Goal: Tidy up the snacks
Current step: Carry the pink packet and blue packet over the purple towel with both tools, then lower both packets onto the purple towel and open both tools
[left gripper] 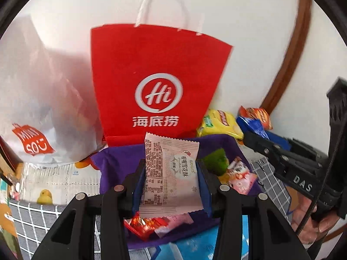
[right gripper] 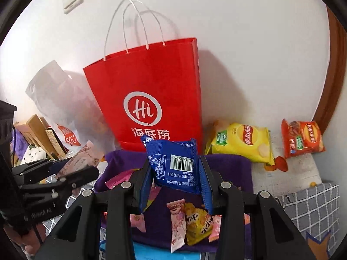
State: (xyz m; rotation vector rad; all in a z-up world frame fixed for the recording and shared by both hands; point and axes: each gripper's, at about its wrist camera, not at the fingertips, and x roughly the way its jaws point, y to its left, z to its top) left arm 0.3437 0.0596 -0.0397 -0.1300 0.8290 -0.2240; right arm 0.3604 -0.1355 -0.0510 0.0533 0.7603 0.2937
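Note:
My left gripper (left gripper: 171,177) is shut on a pale pink snack packet (left gripper: 169,173) and holds it above a purple cloth bin (left gripper: 112,162). The bin holds several small snack packets (left gripper: 147,225). My right gripper (right gripper: 175,173) is shut on a blue snack packet (right gripper: 173,162) over the same purple bin (right gripper: 227,169), which has more small packets (right gripper: 190,223) inside. The left gripper with its pink packet (right gripper: 80,160) shows at the left of the right wrist view. A red paper bag (left gripper: 156,82) stands upright behind the bin; it also shows in the right wrist view (right gripper: 151,91).
A white plastic bag (left gripper: 43,99) leans left of the red bag against the wall. A yellow chip bag (right gripper: 240,143) and an orange chip bag (right gripper: 301,138) lie right of the bin. A grey checked cloth (right gripper: 314,203) covers the surface at the right.

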